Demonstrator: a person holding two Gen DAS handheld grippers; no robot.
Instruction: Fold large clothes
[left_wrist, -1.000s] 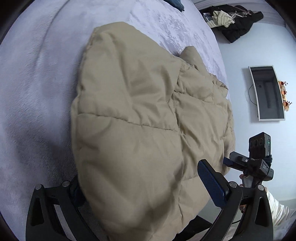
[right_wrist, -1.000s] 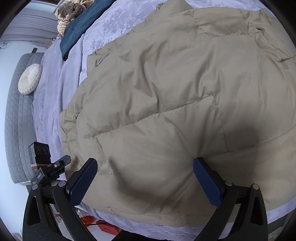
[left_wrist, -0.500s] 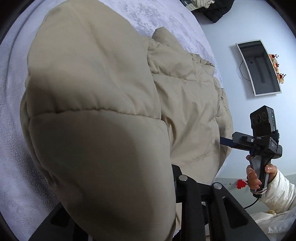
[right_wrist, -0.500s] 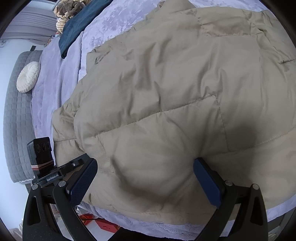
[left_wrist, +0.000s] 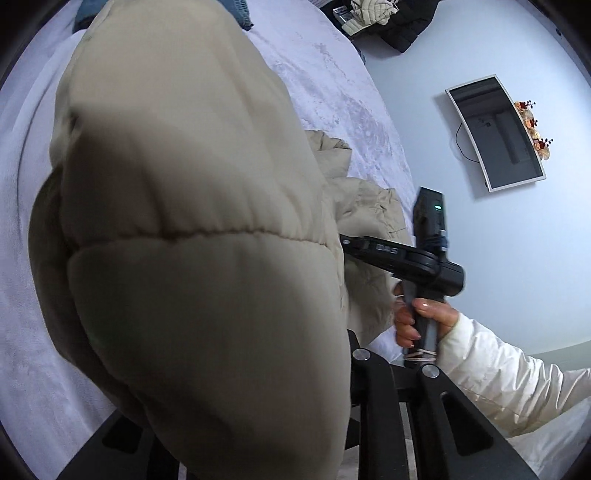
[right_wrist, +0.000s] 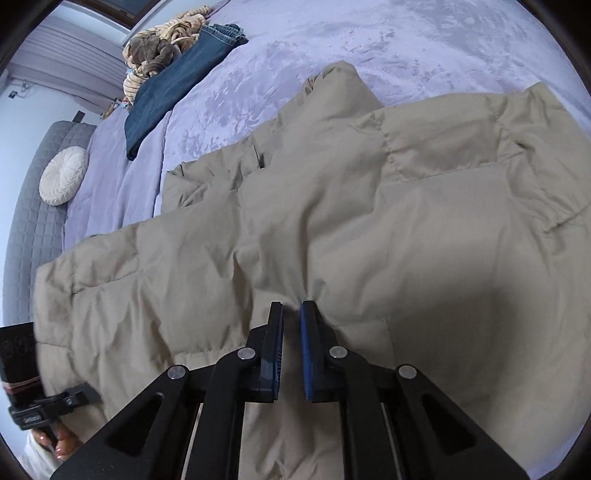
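Big lavender bed (right_wrist: 369, 44) takes up most of it, with the beige puffer jacket (right_wrist: 406, 221) spread across it. Left gripper (left_wrist: 343, 369) is clamped on a lifted chunk. Right gripper (right_wrist: 291, 314) has just snapped closed, pinching a fold of jacket.

I see a bed w/ lilac velvety cover (right_wrist: 295, 55), grey quilted headboard (right_wrist: 29, 236) w/ round white cushion (right_wrist: 62, 181), pale bluish walls (left_wrist: 480, 240), wall-mounted screen (left_wrist: 495, 133), flowers (left_wrist: 532, 125) beside it.
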